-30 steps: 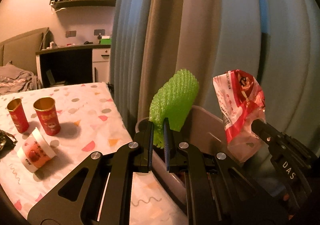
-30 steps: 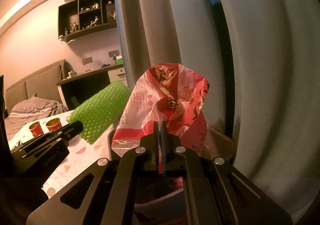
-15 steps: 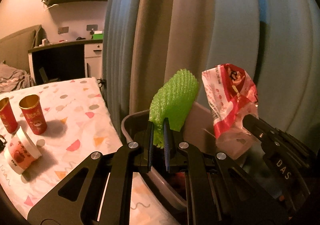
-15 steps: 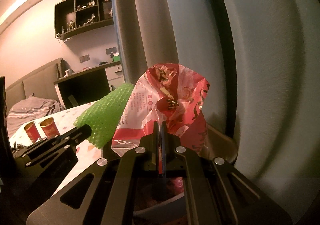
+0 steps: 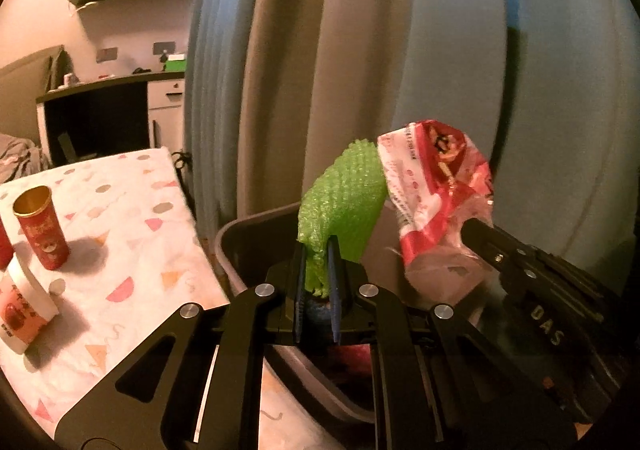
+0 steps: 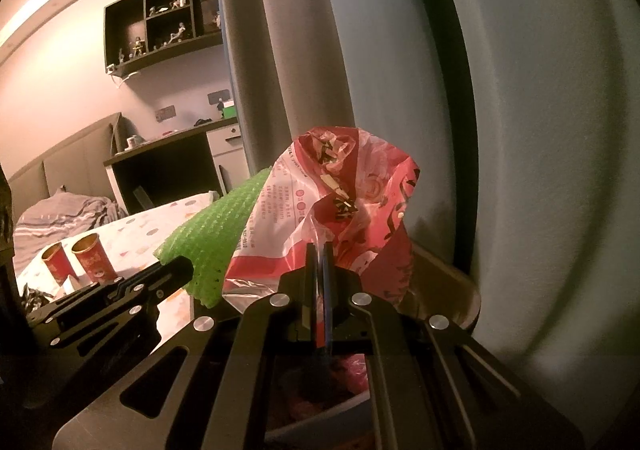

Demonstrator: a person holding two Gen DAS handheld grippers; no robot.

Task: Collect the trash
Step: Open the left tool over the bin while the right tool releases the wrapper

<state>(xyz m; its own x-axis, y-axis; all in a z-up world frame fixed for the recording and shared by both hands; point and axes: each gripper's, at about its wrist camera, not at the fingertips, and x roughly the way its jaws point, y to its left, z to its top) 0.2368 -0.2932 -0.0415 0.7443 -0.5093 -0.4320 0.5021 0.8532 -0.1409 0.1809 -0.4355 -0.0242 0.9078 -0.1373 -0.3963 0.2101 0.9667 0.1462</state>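
My left gripper point(image 5: 316, 250) is shut on the lower edge of a green foam net point(image 5: 344, 197), which stands upright above a grey bin point(image 5: 256, 221). Right beside it, my right gripper point(image 6: 319, 250) is shut on a crumpled red and white plastic wrapper point(image 6: 352, 201), also over the bin point(image 6: 452, 278). In the left wrist view the wrapper point(image 5: 432, 185) touches or nearly touches the net's right side, with the right gripper point(image 5: 476, 228) coming in from the right. The right wrist view shows the net point(image 6: 216, 234) and the left gripper point(image 6: 184, 266) at the left. Some reddish trash lies in the bin.
To the left is a table under a patterned cloth point(image 5: 132, 250) with red cups point(image 5: 40, 226) and a tipped white and red tub point(image 5: 20, 310). A blue-grey curtain point(image 5: 400, 49) hangs close behind the bin. A dark desk point(image 5: 100, 117) stands further back.
My left gripper has moved with the foam net off the table side to above the bin and closer to the wrapper. The right gripper and its wrapper have hardly moved.
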